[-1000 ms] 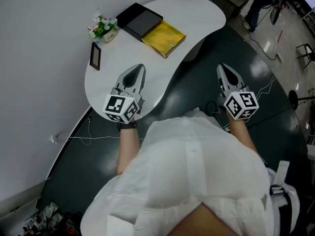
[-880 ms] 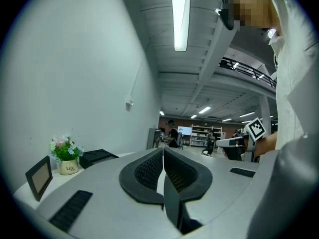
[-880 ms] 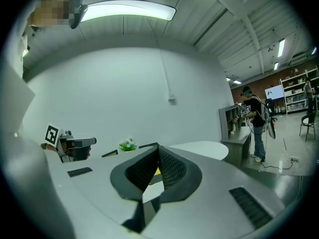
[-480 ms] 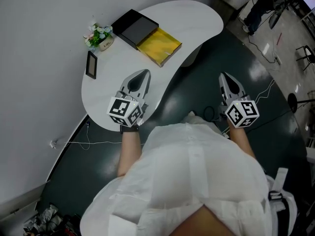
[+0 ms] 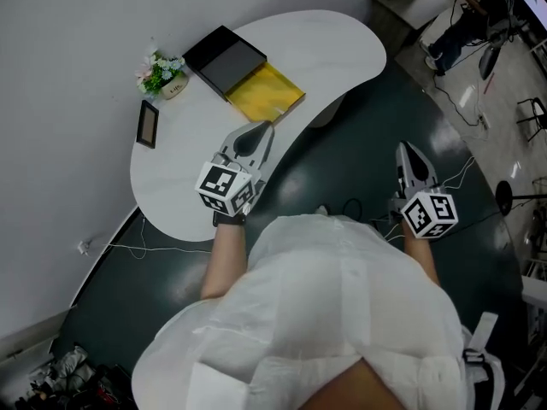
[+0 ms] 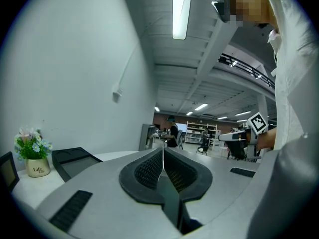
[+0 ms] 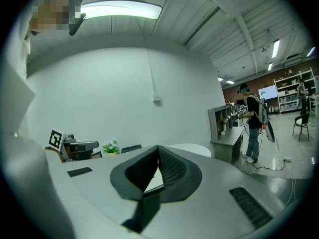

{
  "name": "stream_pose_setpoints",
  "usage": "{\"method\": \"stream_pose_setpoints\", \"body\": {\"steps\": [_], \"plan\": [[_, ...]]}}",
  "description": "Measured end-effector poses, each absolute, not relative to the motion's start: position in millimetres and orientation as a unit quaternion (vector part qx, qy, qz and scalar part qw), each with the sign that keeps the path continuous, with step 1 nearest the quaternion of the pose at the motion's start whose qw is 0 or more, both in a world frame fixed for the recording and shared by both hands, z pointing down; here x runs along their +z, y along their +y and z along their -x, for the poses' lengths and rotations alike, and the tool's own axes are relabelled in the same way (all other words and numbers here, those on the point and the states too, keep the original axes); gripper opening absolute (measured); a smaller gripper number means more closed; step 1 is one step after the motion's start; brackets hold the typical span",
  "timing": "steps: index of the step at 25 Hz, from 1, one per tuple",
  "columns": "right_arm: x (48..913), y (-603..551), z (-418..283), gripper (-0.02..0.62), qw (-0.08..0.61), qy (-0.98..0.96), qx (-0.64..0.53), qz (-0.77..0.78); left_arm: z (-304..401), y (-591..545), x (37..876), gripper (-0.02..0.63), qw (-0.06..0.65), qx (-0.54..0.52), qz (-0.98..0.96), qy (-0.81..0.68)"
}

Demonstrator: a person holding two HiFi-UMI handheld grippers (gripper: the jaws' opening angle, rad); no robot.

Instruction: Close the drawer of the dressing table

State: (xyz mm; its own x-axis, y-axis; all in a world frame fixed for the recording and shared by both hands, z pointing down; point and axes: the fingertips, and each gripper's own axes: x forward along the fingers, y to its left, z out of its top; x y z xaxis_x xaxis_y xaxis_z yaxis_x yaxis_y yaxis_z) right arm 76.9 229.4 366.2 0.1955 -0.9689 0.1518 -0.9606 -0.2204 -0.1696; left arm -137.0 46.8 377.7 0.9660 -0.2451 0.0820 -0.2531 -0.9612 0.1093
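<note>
The step in hand looked like the approach: neither pair of tongs seemed to touch the dressing table [image 5: 333, 37], and the drawer itself showed in no view (most likely tucked beneath the white worktop's near edge, hidden from above). The left tongs [image 5: 260, 130] were pressed fully together with nothing between them, held level over the worktop's near rim, just in front of the yellow box [image 5: 267, 92] and the black tray [image 5: 224, 56]. The right tongs [image 5: 409, 150] also met at their tips, empty, and hung over the dark floor [image 5: 359, 169], well apart from the table on its right. The next move, as I judged it, called for dropping below the rim to the drawer's front, setting closed tips flat against it and pushing straight in. Where exactly that front stood I could not tell.
</note>
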Motion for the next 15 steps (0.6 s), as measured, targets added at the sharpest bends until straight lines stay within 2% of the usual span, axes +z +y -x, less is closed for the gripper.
{"method": "stream_pose_setpoints", "body": {"steps": [7, 15], "plan": [[361.9, 233.5, -133.6, 0.009, 0.027, 0.625, -0.120, 0.771, 92.5, 44.9, 375.7, 0.018, 0.061, 0.041, -0.988, -0.139], [379.3, 194.7, -150.0, 0.009, 0.019, 0.647, -0.137, 0.749, 94.3, 26.5, 402.4, 0.018, 0.080, 0.061, -0.980, -0.174]]}}
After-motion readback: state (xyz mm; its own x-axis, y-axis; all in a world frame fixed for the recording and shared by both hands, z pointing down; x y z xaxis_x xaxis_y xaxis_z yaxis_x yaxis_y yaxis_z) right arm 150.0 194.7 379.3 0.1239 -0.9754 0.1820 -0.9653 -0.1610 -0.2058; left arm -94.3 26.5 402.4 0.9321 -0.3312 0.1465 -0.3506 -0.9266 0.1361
